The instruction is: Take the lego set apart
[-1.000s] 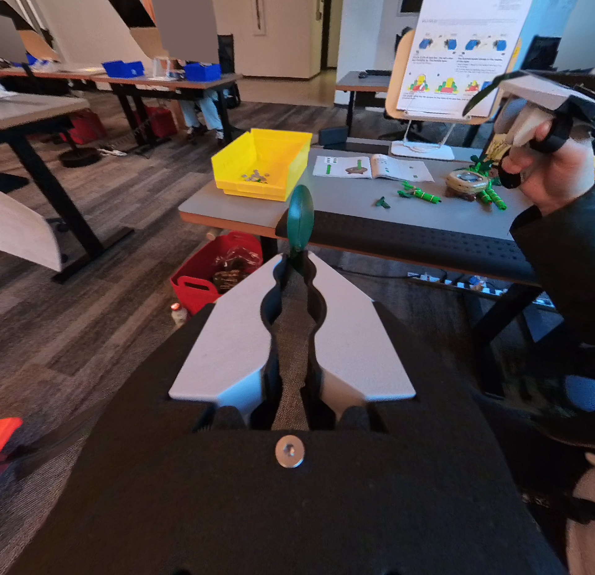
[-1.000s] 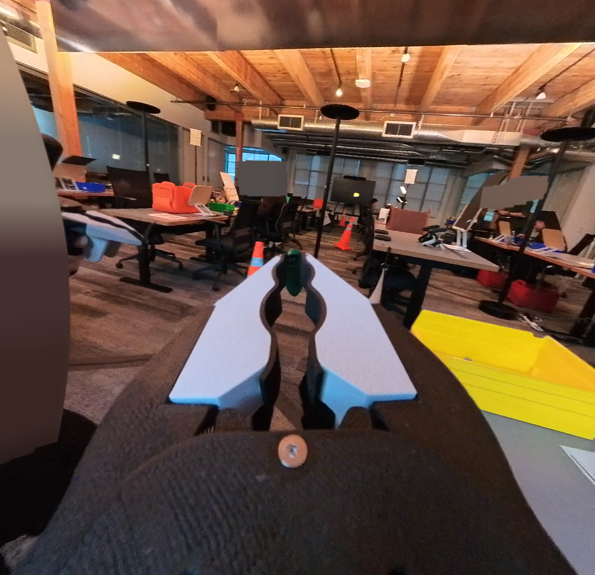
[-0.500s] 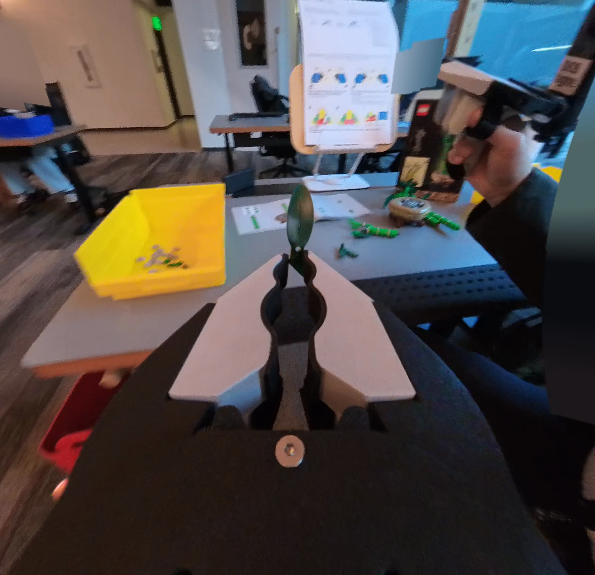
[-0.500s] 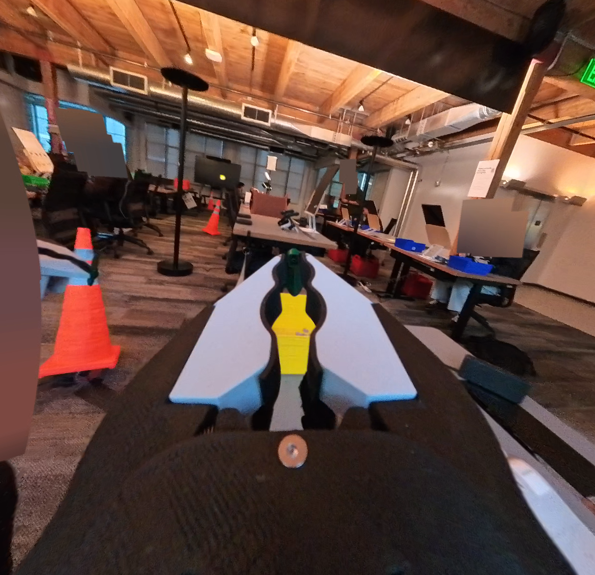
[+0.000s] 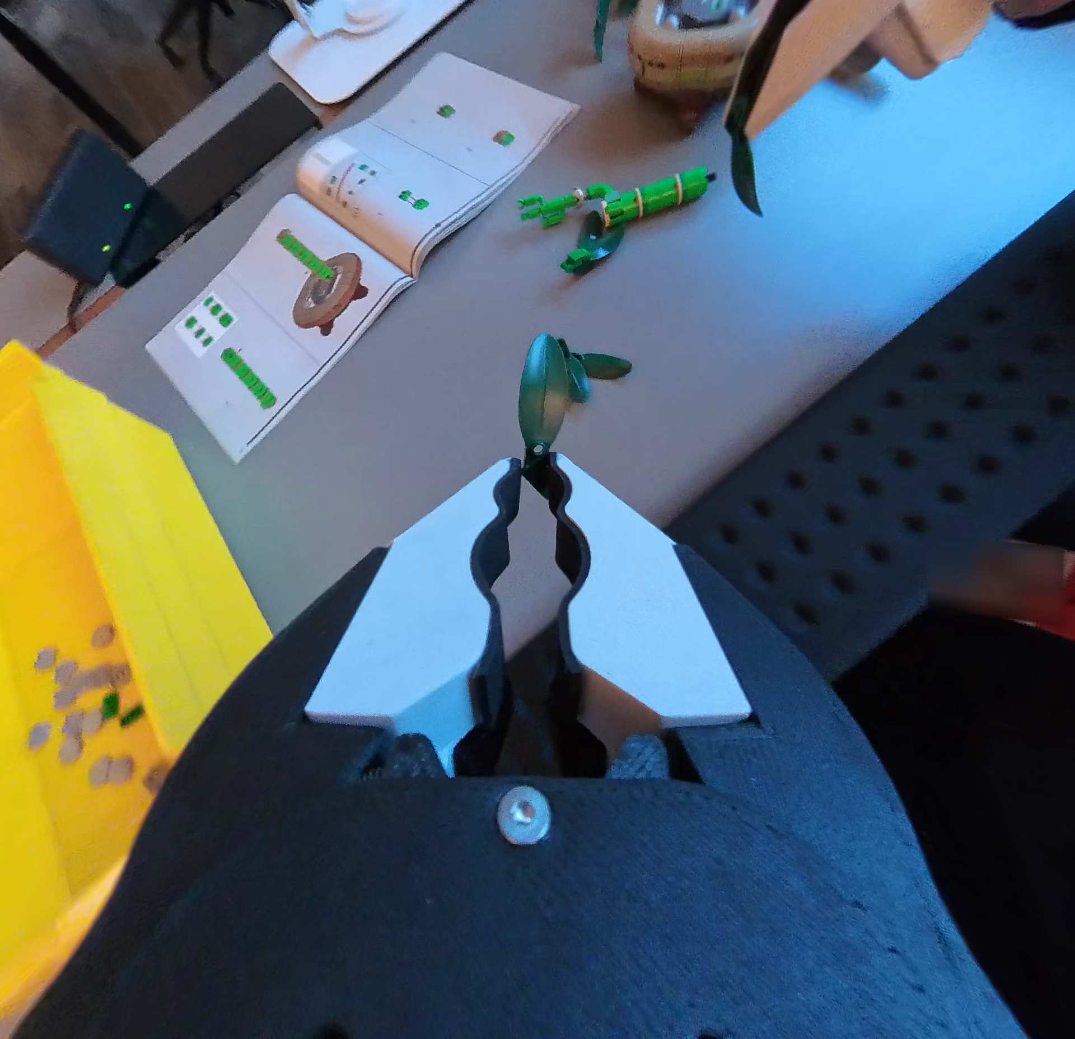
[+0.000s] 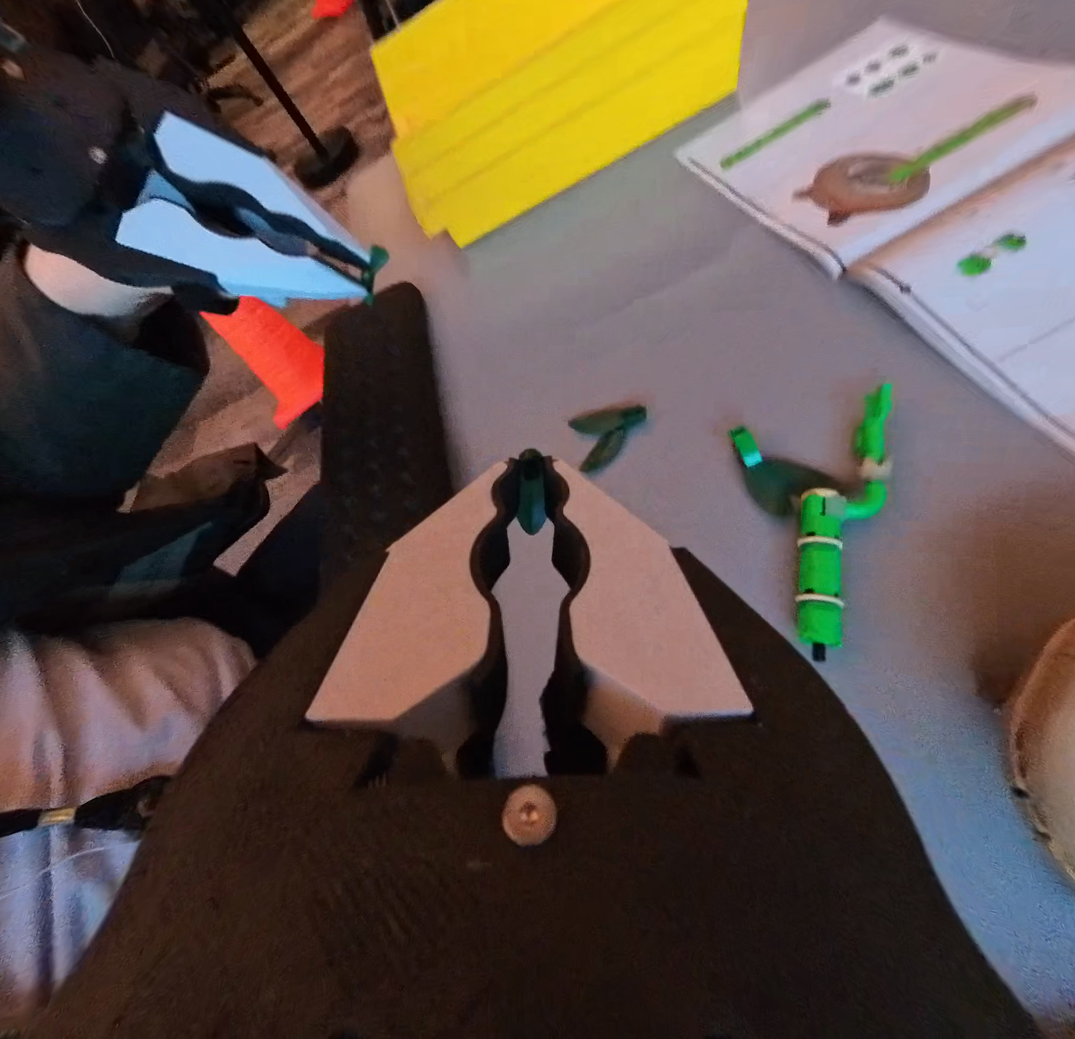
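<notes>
Grey surface [image 5: 727, 290] at mid-frame carried loose leaves [image 5: 605, 366], a bamboo stalk [image 5: 640, 200] and the pot [image 5: 692, 28] upper right, so disassembly seemed partway, each claw, left claw [image 5: 536, 469] and right claw [image 6: 530, 464], clenched on a dark green leaf [image 5: 542, 391].

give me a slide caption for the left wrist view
Left gripper pinches a dark green leaf piece above the grey table.

Grey surface [image 5: 727, 325] w/ black perforated pad [image 5: 907, 487] along near edge; on it: yellow bin [image 5: 87, 546] at left w/ small pieces inside; open instruction booklet [image 5: 360, 243]; bright green stalk assy [image 5: 628, 202] lying flat; dark green leaf pair [image 6: 608, 429] nearby; tan round base [image 5: 692, 40] farther back; white stand foot [image 5: 372, 16].
</notes>
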A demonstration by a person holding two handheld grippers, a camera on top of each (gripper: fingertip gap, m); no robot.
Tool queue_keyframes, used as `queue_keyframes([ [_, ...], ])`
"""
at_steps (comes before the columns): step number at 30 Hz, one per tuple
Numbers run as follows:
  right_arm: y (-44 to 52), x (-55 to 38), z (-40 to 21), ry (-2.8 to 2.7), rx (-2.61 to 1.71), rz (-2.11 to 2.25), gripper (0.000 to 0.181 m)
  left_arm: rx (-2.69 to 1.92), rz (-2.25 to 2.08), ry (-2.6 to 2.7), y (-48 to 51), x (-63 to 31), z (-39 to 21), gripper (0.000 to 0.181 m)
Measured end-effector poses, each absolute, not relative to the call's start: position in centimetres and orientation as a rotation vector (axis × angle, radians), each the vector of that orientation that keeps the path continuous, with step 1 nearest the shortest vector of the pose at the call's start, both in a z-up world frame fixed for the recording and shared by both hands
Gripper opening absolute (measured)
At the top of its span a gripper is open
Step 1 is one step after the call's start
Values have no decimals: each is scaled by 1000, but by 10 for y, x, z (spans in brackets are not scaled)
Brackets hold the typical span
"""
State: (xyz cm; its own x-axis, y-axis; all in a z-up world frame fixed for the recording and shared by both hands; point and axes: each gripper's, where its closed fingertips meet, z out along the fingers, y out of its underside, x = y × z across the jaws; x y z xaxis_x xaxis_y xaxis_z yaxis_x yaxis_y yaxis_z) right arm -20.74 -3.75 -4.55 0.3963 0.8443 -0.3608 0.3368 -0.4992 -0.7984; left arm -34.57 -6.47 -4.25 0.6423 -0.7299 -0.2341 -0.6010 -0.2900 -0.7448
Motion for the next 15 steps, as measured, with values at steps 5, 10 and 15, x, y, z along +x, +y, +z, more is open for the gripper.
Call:
queue_keyframes([
  [5, -20, -227, -97, -1079, -2271, 953, 6, -2019, -80, 1200, -12, -340, -71, 7],
  [10, -15, -238, -129, -1140, -2421, 928, 6, -2004, -19, 1279, 6, -337, -90, 7],
  [15, 0, -236, -139, -1162, -2342, 923, 32, -1987, -169, 1257, 10, -325, -91, 7],
])
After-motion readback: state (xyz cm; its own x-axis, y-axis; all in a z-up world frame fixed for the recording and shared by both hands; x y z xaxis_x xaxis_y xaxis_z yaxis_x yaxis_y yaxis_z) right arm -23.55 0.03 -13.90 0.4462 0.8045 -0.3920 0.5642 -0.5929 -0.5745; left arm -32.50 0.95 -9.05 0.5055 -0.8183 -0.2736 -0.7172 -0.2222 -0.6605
